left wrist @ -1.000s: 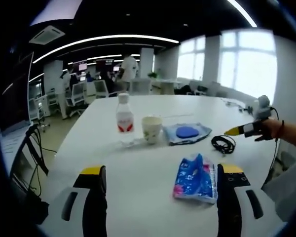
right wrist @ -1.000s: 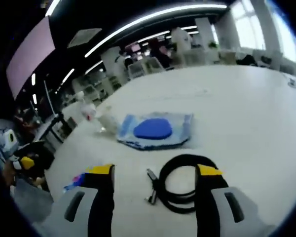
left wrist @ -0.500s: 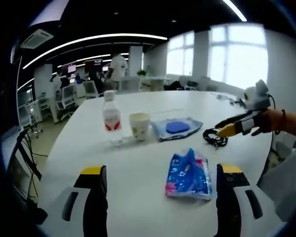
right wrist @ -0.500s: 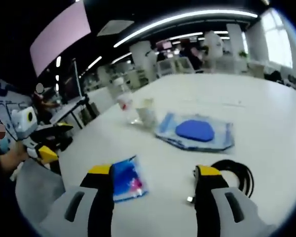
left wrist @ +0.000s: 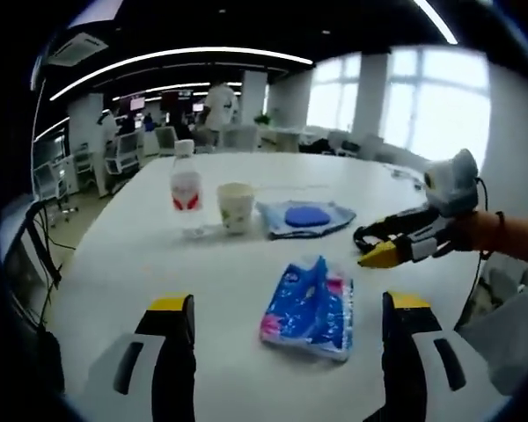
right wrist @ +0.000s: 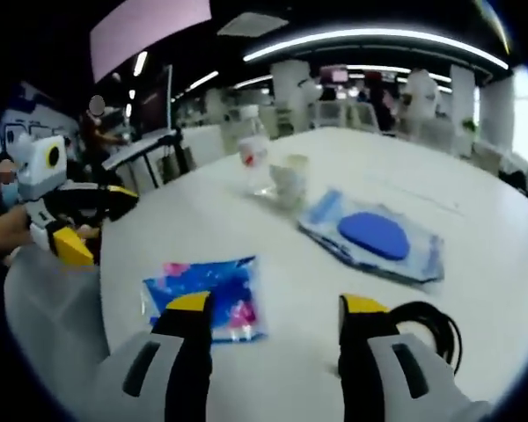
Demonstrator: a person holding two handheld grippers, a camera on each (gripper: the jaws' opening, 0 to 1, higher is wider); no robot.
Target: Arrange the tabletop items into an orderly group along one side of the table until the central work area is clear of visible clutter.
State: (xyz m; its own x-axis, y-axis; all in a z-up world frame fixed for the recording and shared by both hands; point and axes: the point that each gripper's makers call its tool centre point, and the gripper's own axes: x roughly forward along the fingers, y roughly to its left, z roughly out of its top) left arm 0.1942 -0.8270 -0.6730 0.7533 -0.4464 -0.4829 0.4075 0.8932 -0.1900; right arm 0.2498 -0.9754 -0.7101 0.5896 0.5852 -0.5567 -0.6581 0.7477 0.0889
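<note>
In the left gripper view, my left gripper (left wrist: pixel 282 308) is spread wide and empty above the white worktop (left wrist: pixel 114 264), with the blue tissue pack (left wrist: pixel 309 308) lying between its jaws. Farther in stand a water bottle (left wrist: pixel 186 186), a paper cup (left wrist: pixel 236 206) and a blue pouch (left wrist: pixel 306 218); the right gripper (left wrist: pixel 383 255) reaches in near a black cable (left wrist: pixel 363 237).

In the right gripper view, my right gripper (right wrist: pixel 277 308) is released, empty; the cable (right wrist: pixel 433 327) lies beside its right jaw, the tissue pack (right wrist: pixel 207 297) by its left one. I judge I'm picking the first item; next I would close on the pack.
</note>
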